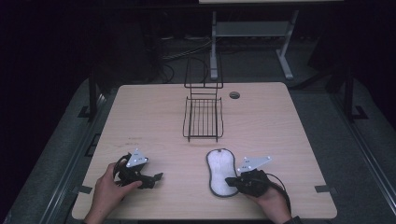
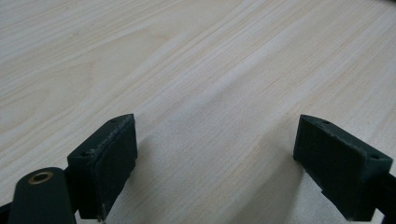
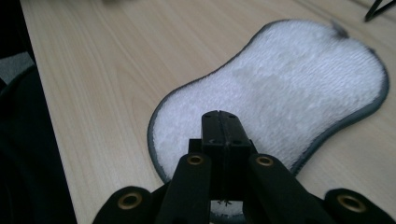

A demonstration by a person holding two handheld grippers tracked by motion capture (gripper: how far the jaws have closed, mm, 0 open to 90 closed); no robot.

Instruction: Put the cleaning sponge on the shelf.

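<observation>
Right now the right gripper (image 3: 223,122) is pinched tight on the near edge of the white pad (image 1: 221,169), flat on the table (image 1: 140,121). Wire rack (image 1: 203,118) empty, pad prob. bound there. Left gripper (image 2: 215,158) spread wide, idle.

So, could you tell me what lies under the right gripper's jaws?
The white pad with a grey rim lies flat on the table, its near end beneath the shut right gripper. That end's edge is hidden by the jaws.
</observation>
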